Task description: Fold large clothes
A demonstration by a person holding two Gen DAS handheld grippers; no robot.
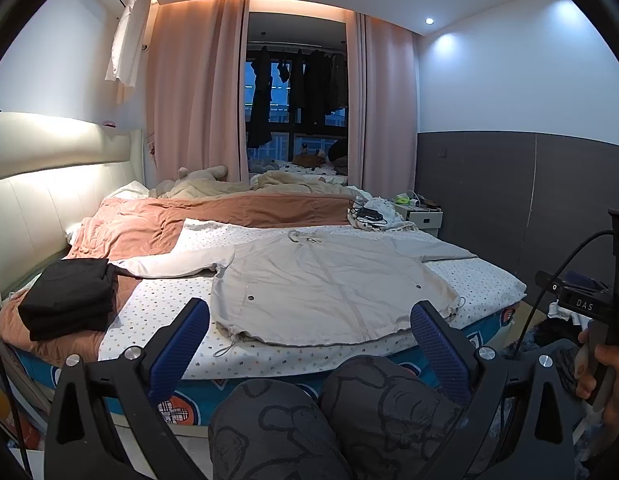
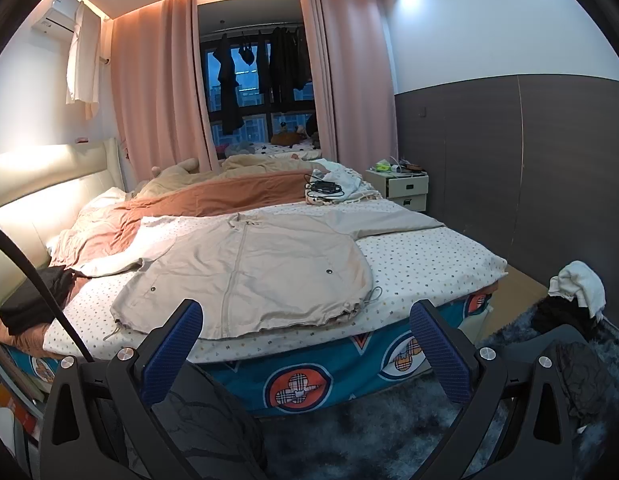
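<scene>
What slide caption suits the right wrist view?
Open right gripper faces a beige jacket spread flat on the bed, unfolded.

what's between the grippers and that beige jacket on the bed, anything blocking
Nothing visible blocks either one. The left gripper and right gripper are both open, short of the bed edge, with the beige jacket spread flat just beyond. The folded black clothes lie off to the left, clear of the path.

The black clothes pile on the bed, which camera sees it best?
The left wrist view. There the folded black pile shows whole, sitting on the orange blanket beside the beige jacket. In the right wrist view the pile sits at the picture's edge, and a dark cable crosses it.
</scene>
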